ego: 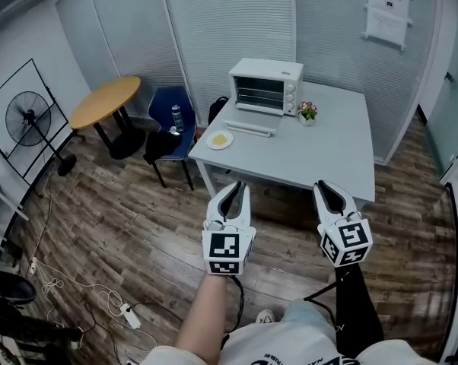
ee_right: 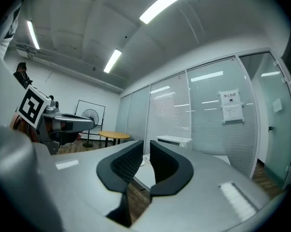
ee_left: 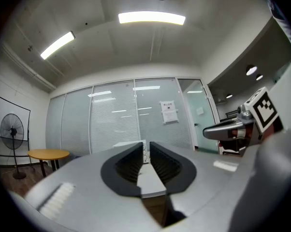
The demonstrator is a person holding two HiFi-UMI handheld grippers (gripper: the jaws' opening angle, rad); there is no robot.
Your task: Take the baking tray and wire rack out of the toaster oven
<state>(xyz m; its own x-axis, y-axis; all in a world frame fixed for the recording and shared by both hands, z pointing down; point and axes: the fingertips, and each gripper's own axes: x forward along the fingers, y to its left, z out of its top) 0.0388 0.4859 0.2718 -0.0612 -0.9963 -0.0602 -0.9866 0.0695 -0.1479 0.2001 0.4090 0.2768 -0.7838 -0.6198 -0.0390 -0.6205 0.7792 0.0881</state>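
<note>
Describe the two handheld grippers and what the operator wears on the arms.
The left gripper and right gripper match: pale grey shells tapering to two jaws lined with black ribbed pads. Each carries a cube of black-and-white square markers at its back. The right arm wears a black sleeve, and the left forearm is uncovered. The operator has on a white shirt with dark print.

Bright, even indoor light.
Ceiling strips glow above the left tongs; both gripper views bulge fisheye, corners vignetted black, nearest surfaces soft and blurred.
</note>
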